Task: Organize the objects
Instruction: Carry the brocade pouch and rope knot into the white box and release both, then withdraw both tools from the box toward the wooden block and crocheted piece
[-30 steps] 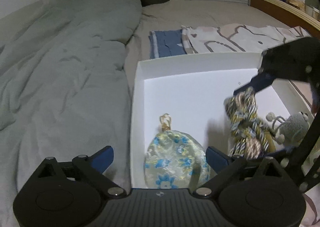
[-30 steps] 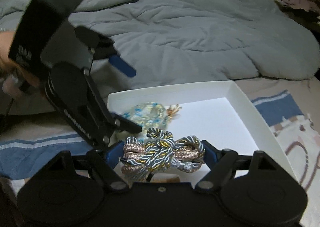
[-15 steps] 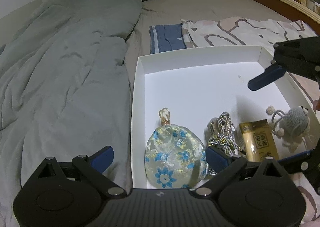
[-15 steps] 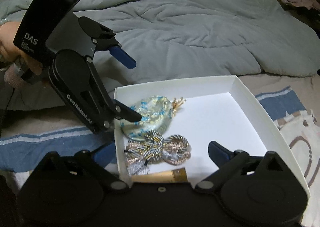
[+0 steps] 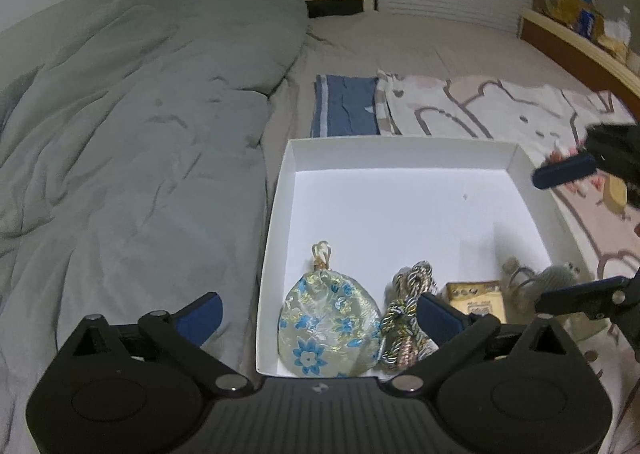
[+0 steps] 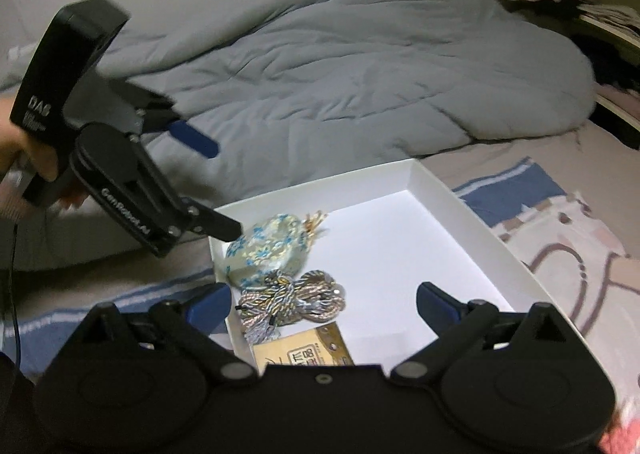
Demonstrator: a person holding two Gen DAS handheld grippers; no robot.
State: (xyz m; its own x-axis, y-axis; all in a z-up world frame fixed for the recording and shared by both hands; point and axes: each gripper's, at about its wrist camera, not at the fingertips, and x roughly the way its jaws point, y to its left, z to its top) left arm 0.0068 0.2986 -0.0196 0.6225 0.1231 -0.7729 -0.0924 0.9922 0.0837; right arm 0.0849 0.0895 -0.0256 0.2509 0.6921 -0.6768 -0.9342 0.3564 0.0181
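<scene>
Now cord bundle (image 6: 294,304) lies released, right tongs (image 6: 322,304) withdrawn.

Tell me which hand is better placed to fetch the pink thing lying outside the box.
Probably the right. The right gripper, open and empty, hangs at the box side where the pink thing lies; the left gripper, jaws opening and empty, is over the opposite side.

Both wrist fisheyes look steeply down, close over the white box (image 5: 400,145) (image 6: 472,213) on the bed. Left faces a shelf; right faces the grey duvet (image 6: 340,73). Shared: box, duvet (image 5: 140,113).
</scene>
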